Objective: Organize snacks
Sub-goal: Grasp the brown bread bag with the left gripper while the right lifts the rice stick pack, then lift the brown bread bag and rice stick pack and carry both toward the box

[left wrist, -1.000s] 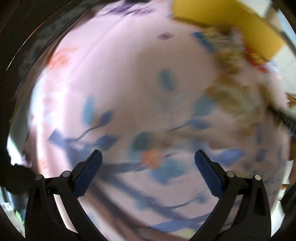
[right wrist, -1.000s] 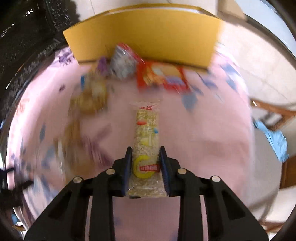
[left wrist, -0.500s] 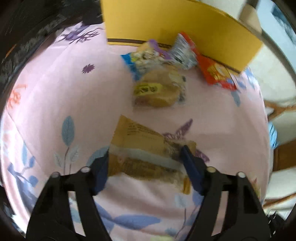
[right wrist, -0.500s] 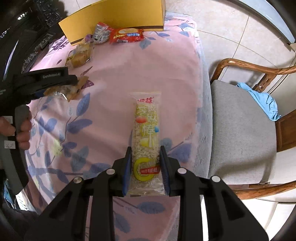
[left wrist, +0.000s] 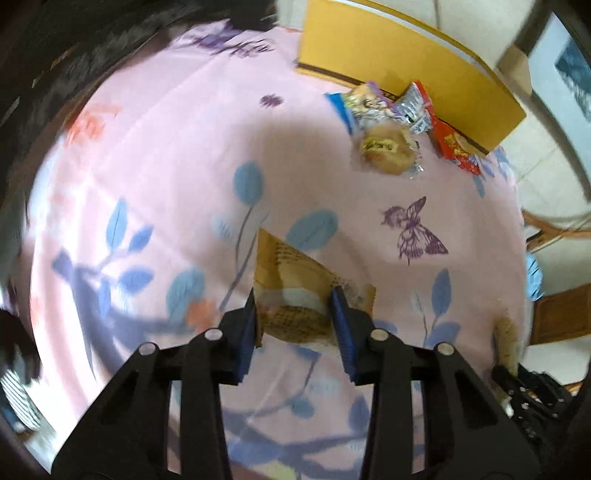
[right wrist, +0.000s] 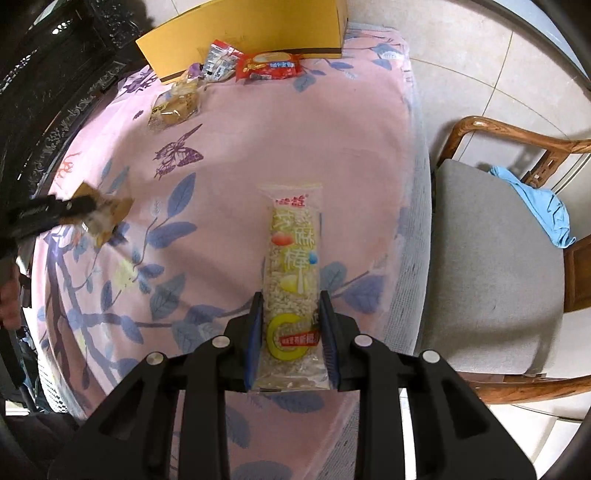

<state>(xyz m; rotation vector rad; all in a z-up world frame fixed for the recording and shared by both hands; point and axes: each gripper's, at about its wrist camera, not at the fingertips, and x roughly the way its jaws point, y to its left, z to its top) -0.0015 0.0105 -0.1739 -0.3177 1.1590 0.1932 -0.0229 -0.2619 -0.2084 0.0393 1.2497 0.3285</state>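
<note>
At the far edge of the desk point(right wrist: 258, 155), draped in a pink leaf-print cloth, one yellow box point(right wrist: 243, 33) stands with four snack packs just before it: a red pack point(right wrist: 269, 66), a silver pack point(right wrist: 219, 61), a purple-and-blue pack point(left wrist: 365, 101) and a clear-wrapped bun point(right wrist: 173, 107). Two more packs are in the grippers. The right gripper point(right wrist: 291, 332) pinches one long clear rice bar point(right wrist: 293, 258) near its near end, long axis running straight toward the far edge. The left gripper point(left wrist: 295, 325) is closing on one brown wafer pack point(left wrist: 291, 280), which sits between its pads with its free corner tipped toward the far edge. One wooden chair point(right wrist: 491, 258) stands by the desk's right edge.
</note>
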